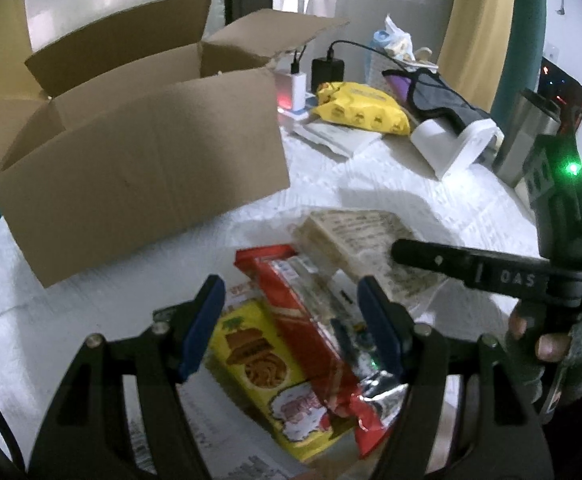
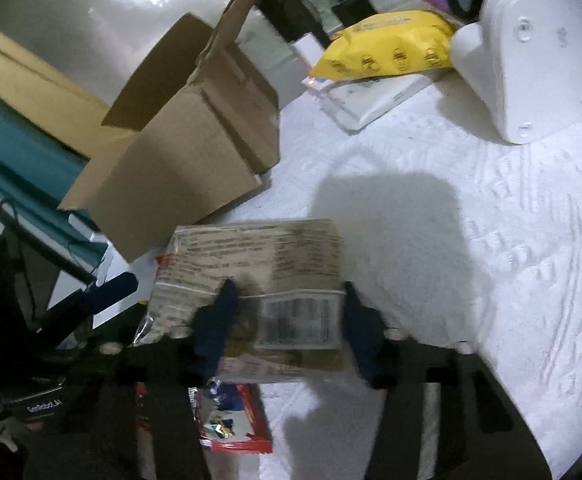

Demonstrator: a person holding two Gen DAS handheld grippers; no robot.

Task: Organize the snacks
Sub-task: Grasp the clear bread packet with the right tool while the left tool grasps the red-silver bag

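An open cardboard box [image 1: 139, 168] stands at the left on the white quilted surface; it also shows in the right wrist view [image 2: 195, 152]. My left gripper [image 1: 291, 320] is open above a red snack packet [image 1: 311, 340] and a yellow snack packet [image 1: 263, 364]. My right gripper [image 2: 287, 320] holds a tan printed snack pack [image 2: 259, 260] with a barcode between its fingers, lifted off the surface. That pack [image 1: 355, 236] and the right gripper's finger [image 1: 451, 260] show in the left wrist view. A red packet [image 2: 235, 420] lies below the right gripper.
A yellow bag [image 1: 363, 108] lies at the back on papers, beside chargers [image 1: 327, 72] and a white stand [image 1: 455, 144]. A metal container [image 1: 527, 136] stands at the right. The yellow bag [image 2: 391, 44] and white stand [image 2: 531, 52] also show in the right wrist view.
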